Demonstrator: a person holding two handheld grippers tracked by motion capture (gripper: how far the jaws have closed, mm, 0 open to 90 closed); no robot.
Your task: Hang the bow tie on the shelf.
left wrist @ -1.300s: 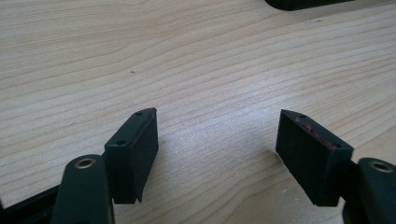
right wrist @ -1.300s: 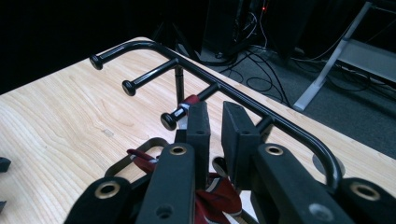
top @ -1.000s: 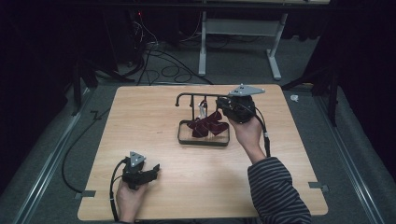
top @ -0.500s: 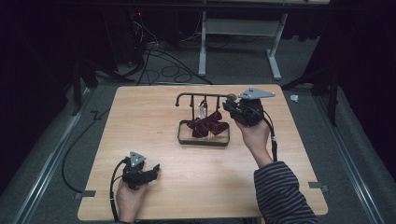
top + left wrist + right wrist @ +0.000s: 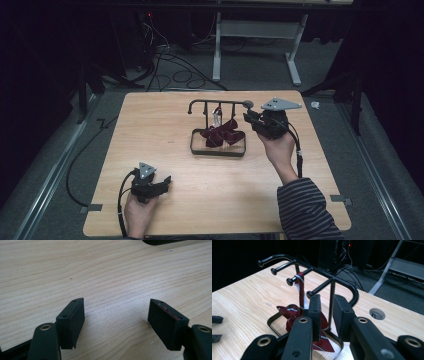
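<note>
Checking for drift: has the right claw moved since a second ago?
Yes. The right claw has moved slightly toward the far edge of the table, to the right end of the black rack.

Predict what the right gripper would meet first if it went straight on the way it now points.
Probably the black rack: one upright post stands just beyond the right gripper, in line with the narrow gap between its jaws. Depth is unclear; the red tie hangs slightly aside.

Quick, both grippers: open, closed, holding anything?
Left gripper: open, empty, over bare table.
Right gripper: narrow gap between the jaws, holding nothing, beside the rack with the tie.
</note>
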